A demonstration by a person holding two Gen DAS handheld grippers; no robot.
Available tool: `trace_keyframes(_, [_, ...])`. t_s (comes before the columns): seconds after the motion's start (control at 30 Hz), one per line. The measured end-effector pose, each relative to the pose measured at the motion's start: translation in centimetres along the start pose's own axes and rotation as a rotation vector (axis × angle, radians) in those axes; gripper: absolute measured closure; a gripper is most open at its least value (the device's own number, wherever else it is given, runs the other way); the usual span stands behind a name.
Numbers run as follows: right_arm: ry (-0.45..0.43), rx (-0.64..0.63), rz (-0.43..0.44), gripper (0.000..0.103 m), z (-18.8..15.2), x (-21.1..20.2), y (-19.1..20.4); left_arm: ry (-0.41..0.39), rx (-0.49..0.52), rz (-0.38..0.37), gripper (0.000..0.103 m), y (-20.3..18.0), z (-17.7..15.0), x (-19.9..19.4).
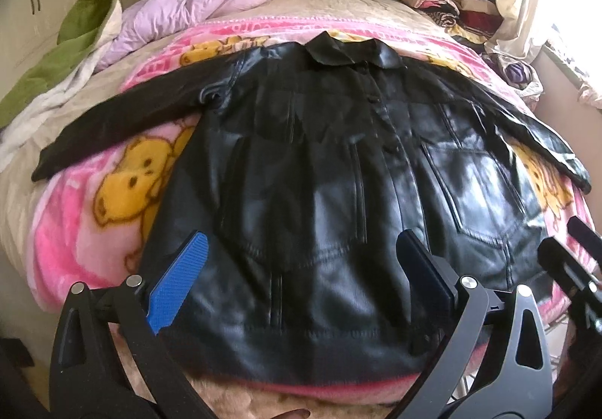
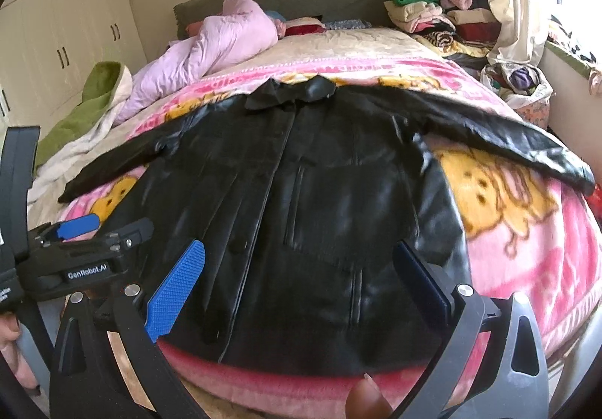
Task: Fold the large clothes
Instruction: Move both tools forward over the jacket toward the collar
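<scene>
black leather jacket (image 1: 320, 163) lies flat, front up, sleeves spread, on a pink cartoon-bear blanket (image 1: 86, 230) across the frame's middle. left gripper (image 1: 301, 276) and right gripper (image 2: 297, 279) hover over its hem at lower centre, jaws spread wide, holding nothing.

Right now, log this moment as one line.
jacket flat on blanket, unfolded | left gripper open | right gripper open
</scene>
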State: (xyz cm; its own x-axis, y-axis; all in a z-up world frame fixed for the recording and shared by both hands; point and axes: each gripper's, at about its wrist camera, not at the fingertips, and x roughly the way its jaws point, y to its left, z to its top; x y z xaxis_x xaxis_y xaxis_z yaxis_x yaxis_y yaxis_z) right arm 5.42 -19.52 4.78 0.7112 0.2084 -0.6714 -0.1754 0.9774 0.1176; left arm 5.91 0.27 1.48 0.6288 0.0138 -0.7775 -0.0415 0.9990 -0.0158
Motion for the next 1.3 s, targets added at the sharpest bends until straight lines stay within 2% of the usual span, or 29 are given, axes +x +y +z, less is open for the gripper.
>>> trace_keyframes(0.4, [-0.038,0.025,-0.046,0.004,6.7,3.7,-1.8,-0.009,0.009,-0.013,0.009,-0.9,7.4,2.9])
trace_keyframes(0.63, [-0.036,0.136,-0.072,0.004,9.4,6.8,-5.5,0.009,0.026,-0.028,0.009,-2.9,11.9,5.8])
trace_keyframes(0.87, [-0.021,0.302,-0.167,0.004,10.6,8.9,-11.9,0.021,0.042,-0.08,0.009,-5.7,15.1,8.7])
trace_keyframes(1.0, [-0.019,0.434,-0.202,0.004,10.6,9.3,-16.5,0.028,0.069,-0.073,0.009,-7.6,16.5,10.4])
trace_keyframes(1.13, [-0.027,0.565,-0.251,0.004,10.1,9.3,-21.1,0.046,0.06,-0.088,0.009,-9.2,17.9,12.3])
trace_keyframes(1.3, [-0.044,0.707,-0.352,0.004,8.5,8.7,-26.1,0.048,0.05,-0.093,0.009,-10.9,19.1,13.7])
